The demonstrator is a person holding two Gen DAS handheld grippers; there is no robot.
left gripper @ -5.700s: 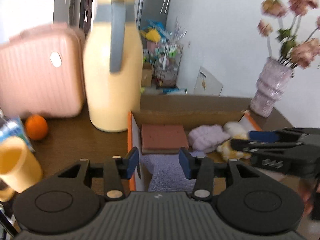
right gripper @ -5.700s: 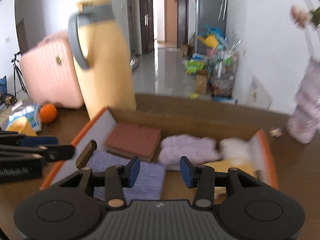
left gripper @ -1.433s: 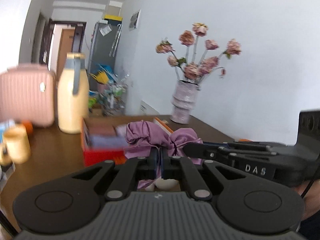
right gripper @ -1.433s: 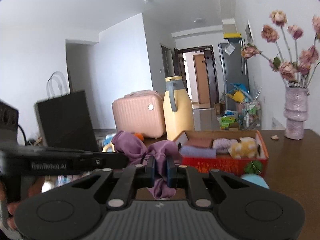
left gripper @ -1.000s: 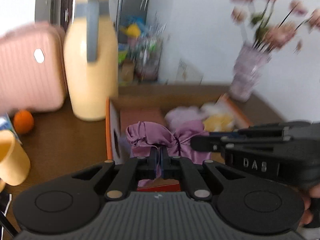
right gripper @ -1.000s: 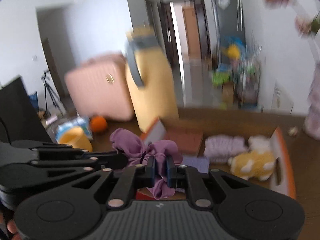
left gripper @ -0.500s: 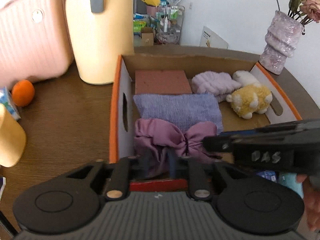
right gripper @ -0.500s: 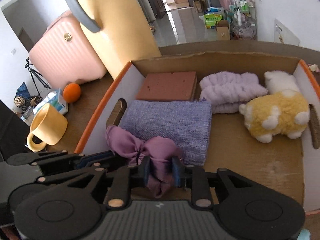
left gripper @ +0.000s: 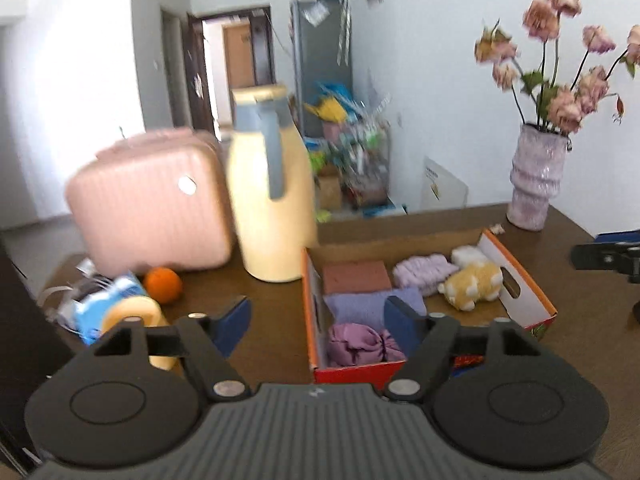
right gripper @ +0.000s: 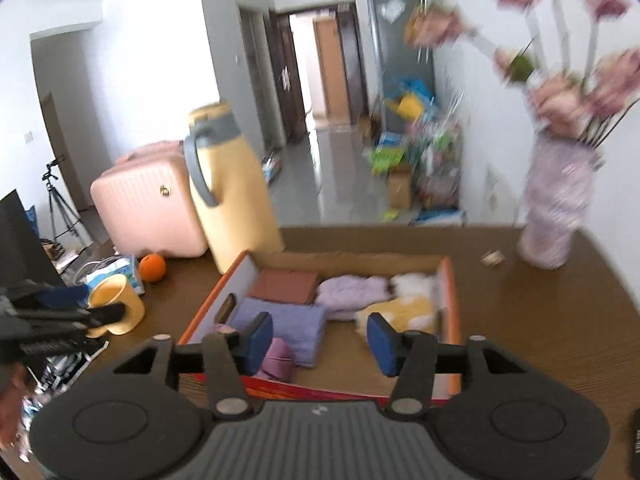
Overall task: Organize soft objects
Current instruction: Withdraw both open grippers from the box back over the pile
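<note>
An orange-edged cardboard box (left gripper: pixel 524 284) (right gripper: pixel 450 292) sits on the brown table. It holds a purple satin cloth (left gripper: pixel 360 346) (right gripper: pixel 276 358) at its near left corner, a folded lavender towel (left gripper: pixel 374 304) (right gripper: pixel 280 322), a brick-red pad (left gripper: pixel 356 276) (right gripper: pixel 286 286), a fluffy lilac item (left gripper: pixel 424 272) (right gripper: pixel 352 290) and a yellow-white plush (left gripper: pixel 470 282) (right gripper: pixel 400 308). My left gripper (left gripper: pixel 318 324) is open and empty above the box's left wall. My right gripper (right gripper: pixel 320 338) is open and empty above the box's near edge.
A yellow jug (left gripper: pixel 272 192) (right gripper: pixel 232 192) and a pink case (left gripper: pixel 148 204) (right gripper: pixel 148 208) stand behind the box on the left. An orange (left gripper: pixel 163 285) (right gripper: pixel 152 267), a yellow mug (right gripper: pixel 118 310) and packets lie at left. A flower vase (left gripper: pixel 534 184) (right gripper: pixel 556 208) stands back right.
Both grippers have opened, let go of the purple cloth and pulled back and up. The cloth now lies in the box's near left corner.
</note>
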